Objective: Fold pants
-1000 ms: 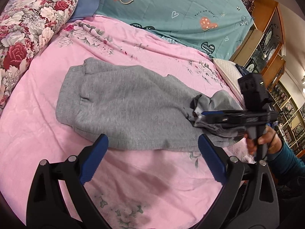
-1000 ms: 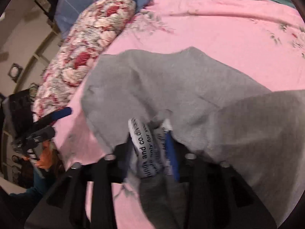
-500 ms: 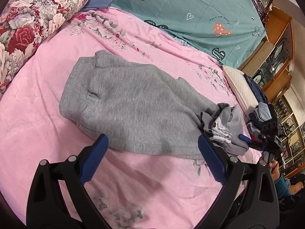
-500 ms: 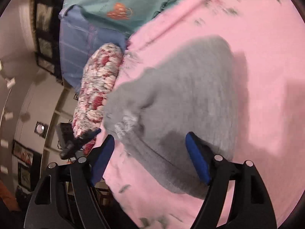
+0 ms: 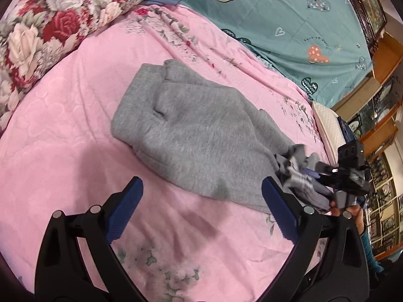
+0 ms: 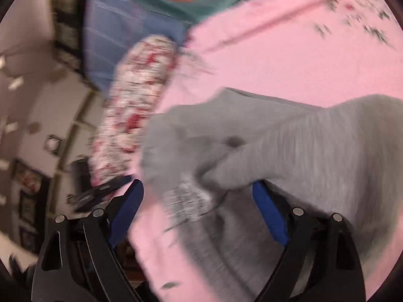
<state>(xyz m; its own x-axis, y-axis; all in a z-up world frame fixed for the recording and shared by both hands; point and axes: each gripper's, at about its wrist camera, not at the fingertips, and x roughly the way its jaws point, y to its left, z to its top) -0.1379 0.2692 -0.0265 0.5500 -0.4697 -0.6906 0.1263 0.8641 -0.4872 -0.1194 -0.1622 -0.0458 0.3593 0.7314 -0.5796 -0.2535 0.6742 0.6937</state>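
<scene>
Grey fleece pants (image 5: 201, 136) are lying across the middle of the pink bedspread (image 5: 63, 130), waistband toward the upper left of the frame, bunched-up end trailing off to the lower right. Looks like they're already doubled over lengthwise, so I'd guess we're at the step where the messy end gets sorted out before folding it up toward the waistband.

Left gripper (image 5: 201, 209) is wide open at the bottom of its own view, hovering over bare bedspread just short of the near edge of the pants, holding nothing.

Right gripper (image 6: 197, 202) has its jaws spread in its own view too, with the crumpled end and a white printed care label (image 6: 189, 198) sitting right between the blue pads (image 6: 268, 214). Blurry, but nothing looks pinched.

Next move, as I read it: close on that bunched end, get a clean hold on both layers rather than just the label, then carry it over toward the waistband. The left one probably needs to pin the near edge so the whole thing doesn't slide.

View differences: the left wrist view shows the whole garment laid out, plus the floral pillow (image 5: 50, 25) and teal quilt (image 5: 289, 20). The right wrist view is smeared but gives the only close look at the label and the scrunched fabric.
</scene>
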